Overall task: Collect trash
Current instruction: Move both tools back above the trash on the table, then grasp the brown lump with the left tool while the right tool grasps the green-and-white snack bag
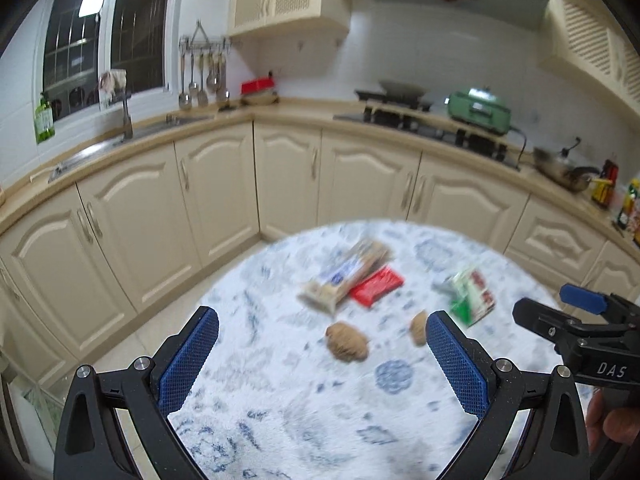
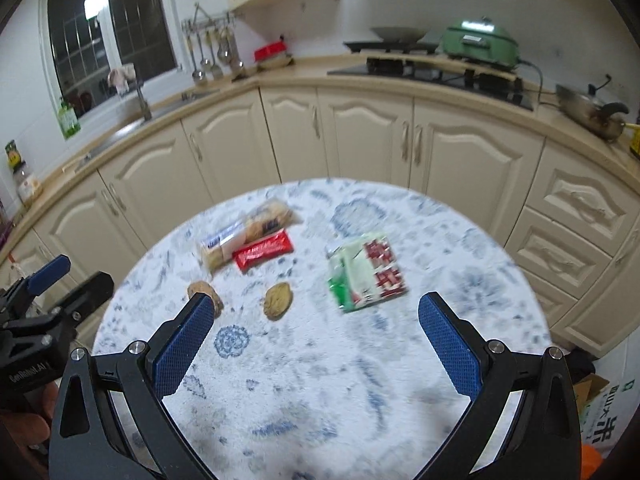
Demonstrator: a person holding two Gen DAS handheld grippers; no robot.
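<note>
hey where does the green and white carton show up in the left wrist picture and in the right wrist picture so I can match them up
Left wrist view: the green and white carton lies right of centre on the round table, beyond this hand-held gripper's right finger.
Right wrist view: the carton lies just right of centre, in the open gap ahead of the fingers.
Shared landmark: the red wrapper, left of the carton in both views.

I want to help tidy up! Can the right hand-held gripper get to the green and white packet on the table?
Probably yes. The right hand-held gripper is open, and the green and white packet lies flat just ahead between its fingers, apart from the other trash, with only bare tablecloth between them.
</note>
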